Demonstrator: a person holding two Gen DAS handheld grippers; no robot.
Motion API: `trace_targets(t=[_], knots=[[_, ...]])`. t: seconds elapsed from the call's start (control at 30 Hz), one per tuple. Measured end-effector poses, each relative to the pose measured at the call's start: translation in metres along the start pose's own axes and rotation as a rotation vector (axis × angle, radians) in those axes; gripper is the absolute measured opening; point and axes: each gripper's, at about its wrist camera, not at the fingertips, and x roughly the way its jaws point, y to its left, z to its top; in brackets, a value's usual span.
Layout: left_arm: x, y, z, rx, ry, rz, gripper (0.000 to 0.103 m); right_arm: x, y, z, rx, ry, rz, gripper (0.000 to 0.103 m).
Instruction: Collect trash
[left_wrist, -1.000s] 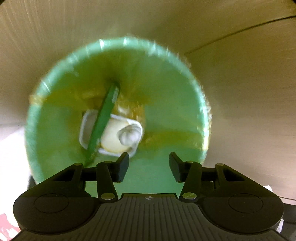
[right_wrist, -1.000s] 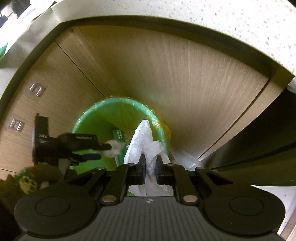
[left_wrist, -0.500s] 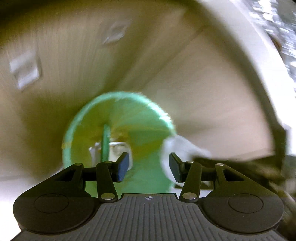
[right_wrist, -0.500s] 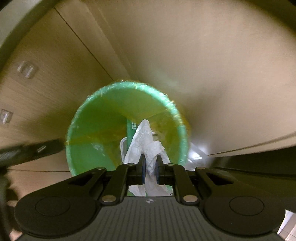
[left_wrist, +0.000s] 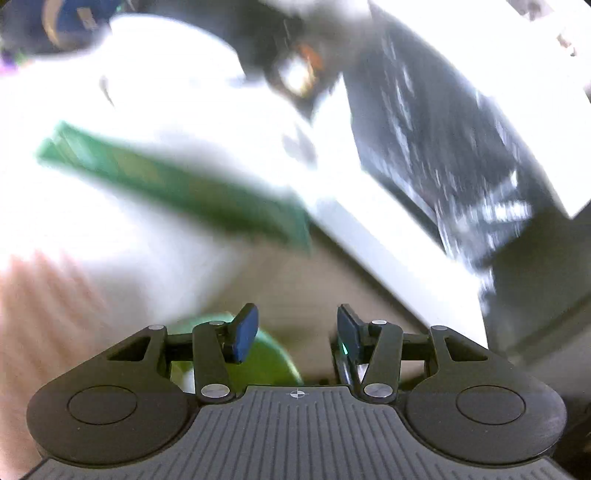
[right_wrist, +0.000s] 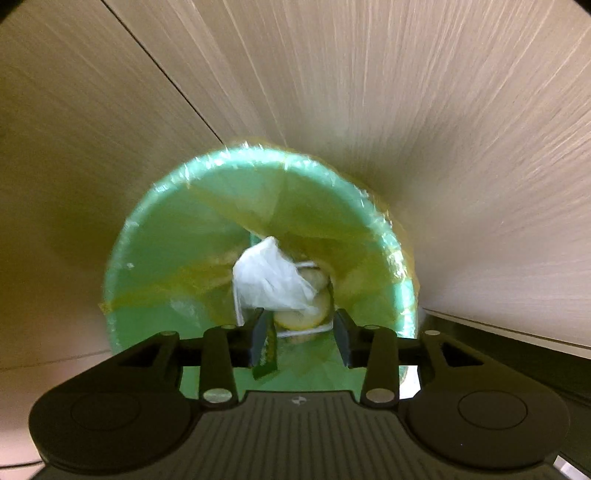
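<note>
Tissue (right_wrist: 271, 278) lies crumpled in bin (right_wrist: 155, 236), no clear long axis.

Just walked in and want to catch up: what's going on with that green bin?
A person is clearing trash with a gripper in each hand. The right gripper points down over the green bin, its jaws opening, nothing between them. The crumpled white plastic sits inside the bin, clear of the pads, on a white tray with other scraps. The left gripper is open and empty, aimed away toward a blurred white countertop with a green strip on it.
</note>
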Motion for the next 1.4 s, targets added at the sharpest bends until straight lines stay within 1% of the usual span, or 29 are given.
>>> trace_targets(t=[0.07,0.1,0.13,0.17,0.23,0.27,0.33,0.43,0.47,0.5,0.57,0.6,0.67,0.77,0.8,0.83,0.9,0.93,1.0,1.03,1.07,1.13,1.23,1.3,1.33,1.37,1.4], knots=[[-0.026,0.015,0.018,-0.045,-0.075,0.110,0.052,0.014,0.001,-0.004,-0.035,0.049,0.011,0.039],[-0.036,0.024,0.025,-0.093,-0.103,0.173,0.052,0.023,0.004,-0.006,-0.052,0.083,0.019,0.039],[-0.042,0.031,0.029,-0.133,-0.123,0.210,0.052,0.034,0.005,-0.008,-0.065,0.117,0.023,0.039],[-0.045,0.037,0.031,-0.163,-0.137,0.221,0.052,0.046,0.007,-0.009,-0.070,0.150,0.028,0.039],[-0.037,0.036,0.026,-0.169,-0.140,0.172,0.052,0.073,0.008,-0.010,-0.058,0.207,0.036,0.037],[-0.027,0.031,0.019,-0.150,-0.117,0.129,0.052,0.091,0.009,-0.011,-0.049,0.240,0.033,0.033],[0.000,0.014,-0.003,-0.079,-0.019,0.028,0.052,0.124,0.014,-0.011,-0.038,0.292,0.038,0.026],[0.052,-0.011,-0.058,0.011,0.178,-0.125,0.048,0.180,0.016,-0.014,-0.006,0.386,0.055,0.026],[0.069,-0.014,-0.080,0.024,0.252,-0.151,0.045,0.200,0.016,-0.015,0.015,0.416,0.048,0.026],[0.082,-0.015,-0.099,0.023,0.313,-0.146,0.041,0.217,0.015,-0.016,0.044,0.438,0.048,0.026],[0.103,-0.005,-0.132,-0.010,0.402,-0.105,0.041,0.243,0.010,-0.018,0.104,0.464,0.047,0.026],[0.108,0.002,-0.144,-0.043,0.425,-0.096,0.041,0.253,0.009,-0.020,0.125,0.472,0.045,0.026],[0.112,0.017,-0.159,-0.112,0.443,-0.089,0.041,0.274,0.010,-0.026,0.151,0.498,0.019,0.026],[0.108,0.031,-0.169,-0.144,0.443,-0.066,0.041,0.300,0.012,-0.034,0.154,0.520,-0.025,0.026],[0.108,0.036,-0.168,-0.147,0.443,-0.061,0.041,0.305,0.012,-0.034,0.169,0.514,-0.032,0.027],[0.109,0.038,-0.170,-0.149,0.446,-0.055,0.041,0.308,0.011,-0.034,0.202,0.479,-0.033,0.031],[0.114,0.042,-0.171,-0.156,0.452,-0.045,0.041,0.312,0.007,-0.034,0.266,0.445,-0.039,0.031],[0.114,0.043,-0.173,-0.157,0.457,-0.042,0.041,0.316,0.004,-0.035,0.305,0.435,-0.029,0.031],[0.115,0.053,-0.179,-0.156,0.467,-0.033,0.041,0.328,-0.002,-0.040,0.372,0.451,-0.008,0.032],[0.116,0.055,-0.180,-0.156,0.473,-0.026,0.041,0.337,-0.005,-0.043,0.395,0.473,-0.013,0.034],[0.117,0.059,-0.182,-0.156,0.478,-0.018,0.041,0.344,-0.006,-0.045,0.402,0.491,-0.028,0.038],[0.117,0.067,-0.186,-0.161,0.485,-0.008,0.041,0.352,-0.009,-0.046,0.427,0.498,-0.011,0.038],[0.119,0.074,-0.190,-0.179,0.497,-0.005,0.041,0.348,-0.006,-0.042,0.425,0.454,-0.031,0.037],[0.122,0.071,-0.191,-0.182,0.508,-0.013,0.041,0.337,0.000,-0.041,0.394,0.412,-0.044,0.024],[0.123,0.070,-0.190,-0.179,0.514,-0.020,0.041,0.333,0.003,-0.040,0.376,0.415,-0.044,0.012],[0.124,0.068,-0.189,-0.175,0.519,-0.026,0.041,0.327,0.004,-0.041,0.369,0.441,-0.021,0.000],[0.125,0.067,-0.189,-0.173,0.522,-0.030,0.040,0.319,0.004,-0.042,0.378,0.460,0.002,0.000]])
